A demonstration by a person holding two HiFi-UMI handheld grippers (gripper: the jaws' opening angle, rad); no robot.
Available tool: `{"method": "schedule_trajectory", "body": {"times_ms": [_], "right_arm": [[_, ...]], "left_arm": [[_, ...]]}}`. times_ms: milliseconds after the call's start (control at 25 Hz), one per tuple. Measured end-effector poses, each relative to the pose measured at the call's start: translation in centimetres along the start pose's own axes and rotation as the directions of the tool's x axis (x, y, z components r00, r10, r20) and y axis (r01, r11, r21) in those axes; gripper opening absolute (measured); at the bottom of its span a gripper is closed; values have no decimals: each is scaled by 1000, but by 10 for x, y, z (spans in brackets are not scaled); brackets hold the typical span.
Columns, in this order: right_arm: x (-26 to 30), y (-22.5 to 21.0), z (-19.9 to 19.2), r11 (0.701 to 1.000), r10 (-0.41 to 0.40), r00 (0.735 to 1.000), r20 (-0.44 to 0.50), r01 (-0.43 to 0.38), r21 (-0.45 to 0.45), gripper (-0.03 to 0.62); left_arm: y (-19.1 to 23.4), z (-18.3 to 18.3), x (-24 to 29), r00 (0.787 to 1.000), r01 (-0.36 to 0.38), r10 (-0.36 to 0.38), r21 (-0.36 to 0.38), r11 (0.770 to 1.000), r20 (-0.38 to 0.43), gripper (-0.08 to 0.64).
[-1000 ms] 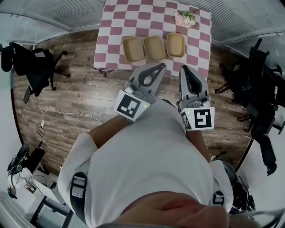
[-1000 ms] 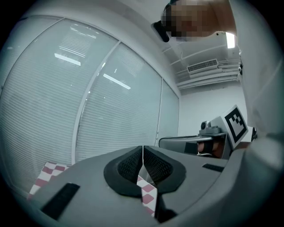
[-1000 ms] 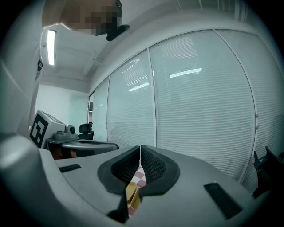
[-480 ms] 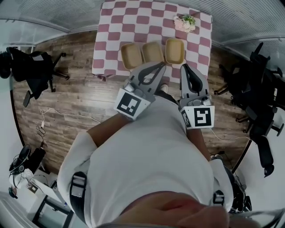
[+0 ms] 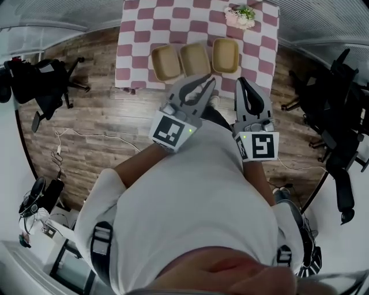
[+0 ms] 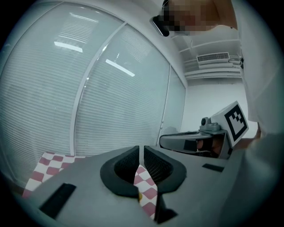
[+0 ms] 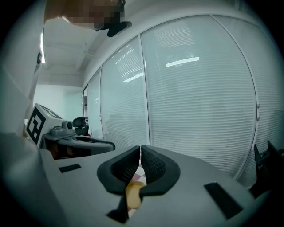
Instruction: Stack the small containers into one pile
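Left gripper point(image 5: 209, 82) and right gripper point(image 5: 242, 81) hover closed and empty, mid-frame, just below three tan containers point(image 5: 195, 59) lined up on the checkered table point(image 5: 144, 29).

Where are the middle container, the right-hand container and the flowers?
middle container point(image 5: 195, 59), head view, on its inner floor.
right-hand container point(image 5: 226, 55), head view, on its inner floor.
flowers point(image 5: 239, 16), head view, on the centre of the bunch.

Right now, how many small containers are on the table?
3, in a row on the checkered table: left container, middle container, right container. None stacked; none seems hidden.
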State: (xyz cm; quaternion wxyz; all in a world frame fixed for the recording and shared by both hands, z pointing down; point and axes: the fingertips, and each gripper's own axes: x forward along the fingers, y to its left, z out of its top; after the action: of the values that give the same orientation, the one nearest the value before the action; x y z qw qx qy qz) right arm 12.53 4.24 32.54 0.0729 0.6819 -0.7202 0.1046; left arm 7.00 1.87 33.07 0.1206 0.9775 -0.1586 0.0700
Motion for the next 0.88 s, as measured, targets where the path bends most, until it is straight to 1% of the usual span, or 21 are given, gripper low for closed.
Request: {"method": "schedule_trajectory", "body": {"times_ms": [120, 200, 280, 360, 520, 640, 720, 880], "right_arm": [[-1, -4, -15, 1000, -1, 1000, -29, 2, 26, 34], [1, -6, -22, 999, 11, 999, -36, -9, 39, 34], [4, -10, -28, 999, 24, 999, -41, -23, 40, 34], [10, -17, -35, 999, 26, 998, -55, -24, 34, 34], [24, -36, -59, 1000, 8, 995, -98, -5, 26, 34], [40, -50, -92, 999, 11, 989, -148, -5, 42, 37], [52, -59, -122, 999, 15, 980, -199, -5, 48, 82], [71, -77, -179, 999, 5, 956, -295, 8, 42, 89]], "left_arm": [[-1, -14, 4, 999, -8, 8, -14, 1000, -32, 37], [-1, -23, 9, 998, -7, 7, -8, 1000, -55, 37], [1, -36, 17, 996, -1, 4, 32, 999, -87, 37], [8, -55, 29, 992, -9, 17, 65, 998, -128, 37], [27, -92, 49, 978, -35, 42, 39, 999, -202, 37], [36, -119, 65, 966, -36, 53, 73, 997, -253, 37], [43, -140, 76, 955, -42, 56, 55, 998, -292, 37], [57, -181, 95, 931, -69, 69, 13, 998, -358, 38]]}}
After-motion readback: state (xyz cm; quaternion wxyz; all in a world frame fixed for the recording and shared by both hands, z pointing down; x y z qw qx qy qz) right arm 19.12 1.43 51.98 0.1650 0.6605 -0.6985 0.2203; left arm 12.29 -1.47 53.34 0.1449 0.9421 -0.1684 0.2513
